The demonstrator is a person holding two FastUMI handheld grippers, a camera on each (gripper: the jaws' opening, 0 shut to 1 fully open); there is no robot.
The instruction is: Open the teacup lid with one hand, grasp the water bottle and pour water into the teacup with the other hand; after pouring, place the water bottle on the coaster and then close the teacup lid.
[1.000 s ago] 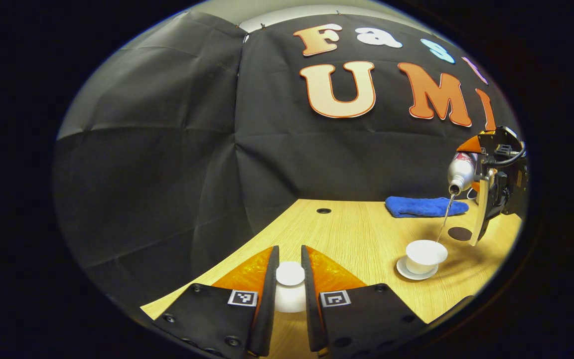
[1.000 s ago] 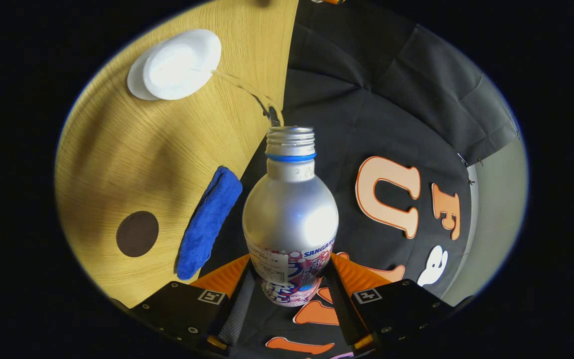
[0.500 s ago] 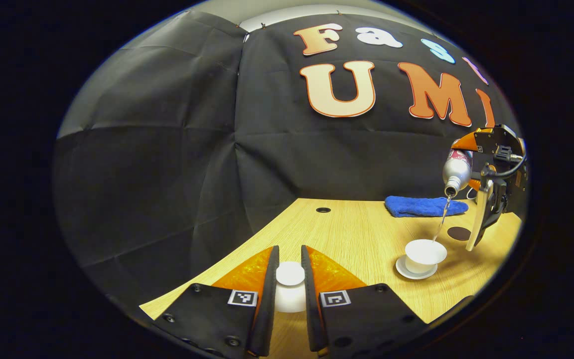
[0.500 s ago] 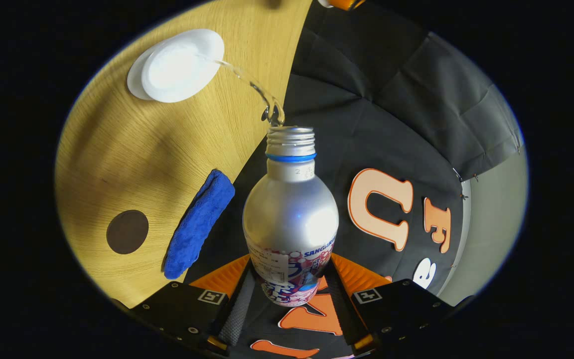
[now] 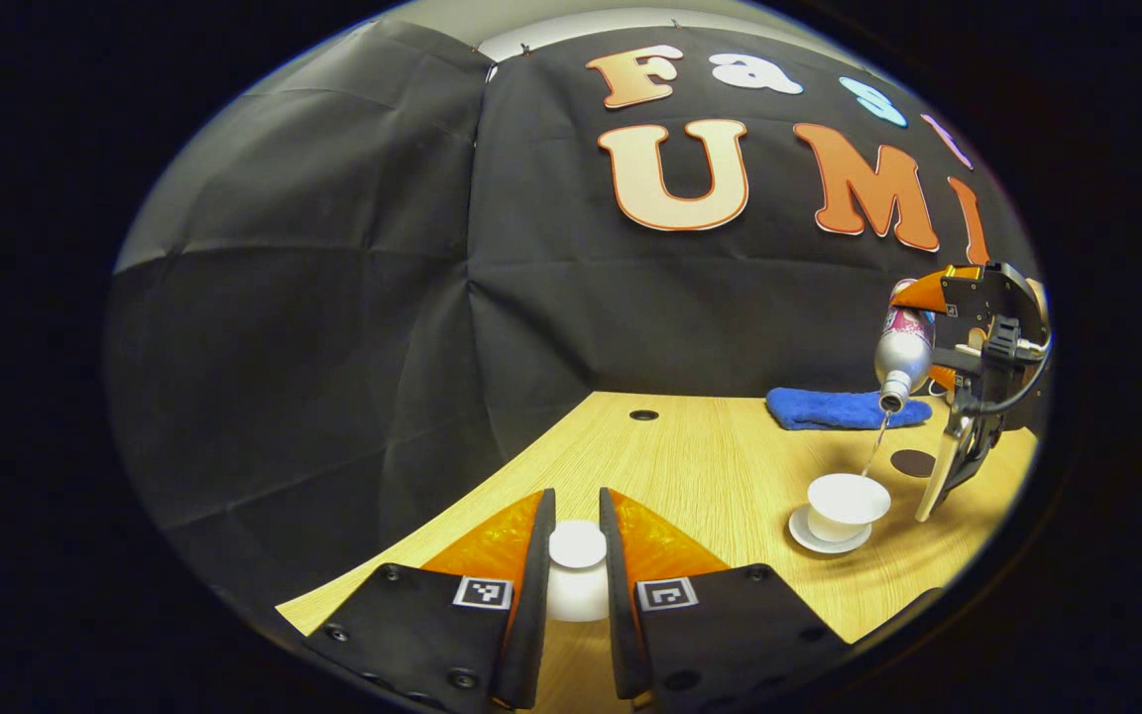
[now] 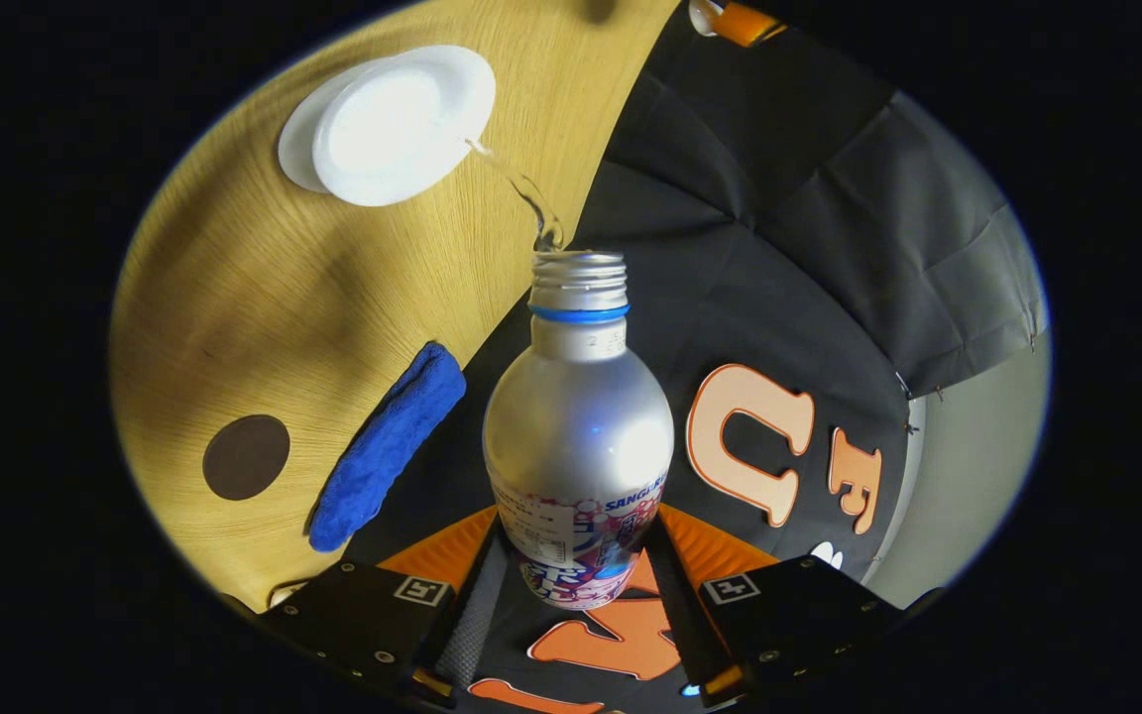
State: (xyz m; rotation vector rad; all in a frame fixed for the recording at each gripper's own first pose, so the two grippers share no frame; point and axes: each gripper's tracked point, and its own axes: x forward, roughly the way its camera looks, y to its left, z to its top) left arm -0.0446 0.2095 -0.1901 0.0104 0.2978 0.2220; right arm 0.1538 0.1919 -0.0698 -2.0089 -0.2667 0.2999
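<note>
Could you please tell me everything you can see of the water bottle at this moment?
The water bottle looks like silver metal, with a rounded body, a threaded neck, a blue ring beneath it and a printed band round its base. Its cap is off. The right gripper holds it by the base, both fingers pressing on it. In the left gripper view the water bottle hangs tilted, mouth down, above the table, and a thin stream of water runs from its mouth into the open white teacup.
</note>
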